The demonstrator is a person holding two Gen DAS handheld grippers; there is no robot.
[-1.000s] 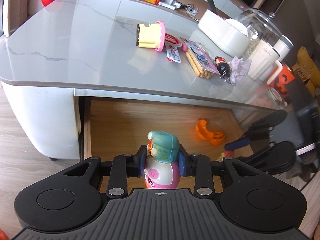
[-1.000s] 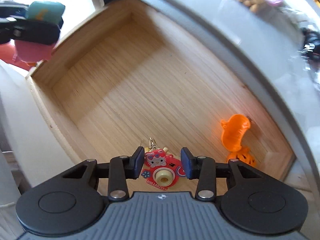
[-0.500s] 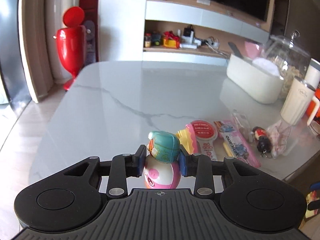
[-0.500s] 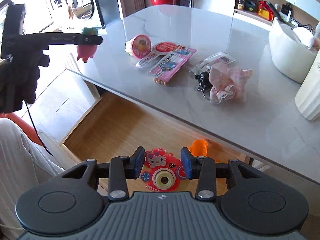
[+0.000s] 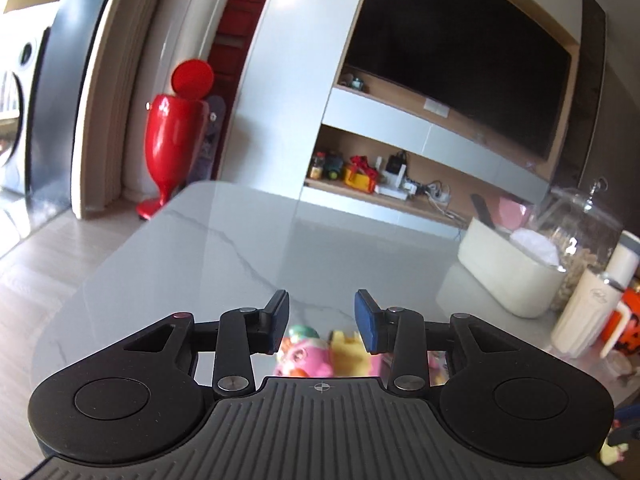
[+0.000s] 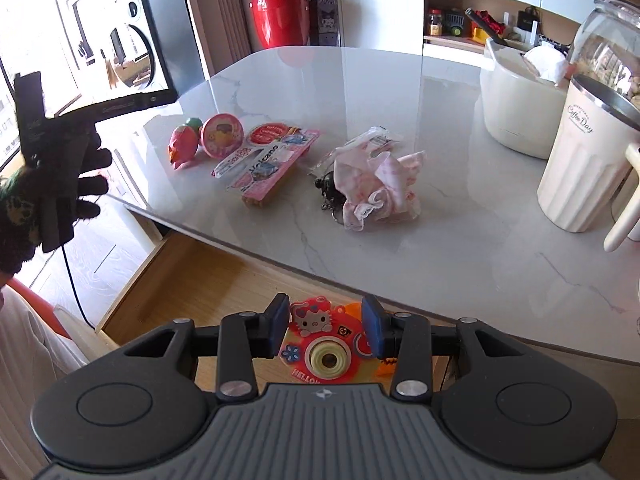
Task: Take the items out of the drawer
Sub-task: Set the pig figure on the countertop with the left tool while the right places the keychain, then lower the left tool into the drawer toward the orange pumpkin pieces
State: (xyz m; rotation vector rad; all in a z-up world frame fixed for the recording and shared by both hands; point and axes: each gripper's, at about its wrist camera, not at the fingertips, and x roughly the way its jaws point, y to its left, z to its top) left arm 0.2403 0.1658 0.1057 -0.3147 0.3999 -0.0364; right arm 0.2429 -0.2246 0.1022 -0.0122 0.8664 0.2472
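Observation:
My left gripper (image 5: 322,320) is open and hovers over the marble tabletop (image 5: 248,248). The pink pig toy with a teal hat (image 5: 304,350) lies on the table just below its fingers, beside a yellow-and-pink toy (image 5: 350,350). From the right wrist view the pig toy (image 6: 184,146) rests on its side near the table's left edge. My right gripper (image 6: 325,326) is shut on a red cat-themed toy camera (image 6: 320,344), held above the open wooden drawer (image 6: 192,280). An orange toy (image 6: 386,364) lies in the drawer, mostly hidden behind the camera.
A snack pack (image 6: 268,168), a pink cloth (image 6: 376,192) and a dark keychain (image 6: 328,192) lie along the table's front. A white box (image 6: 516,100), a ribbed cup (image 6: 580,168) and a glass jar (image 6: 608,40) stand at the right. A gloved hand (image 6: 68,172) holds the left gripper.
The left gripper carried the pig toy up from the drawer to the tabletop and opened, leaving it lying there. The right gripper rose out of the drawer with the toy camera.

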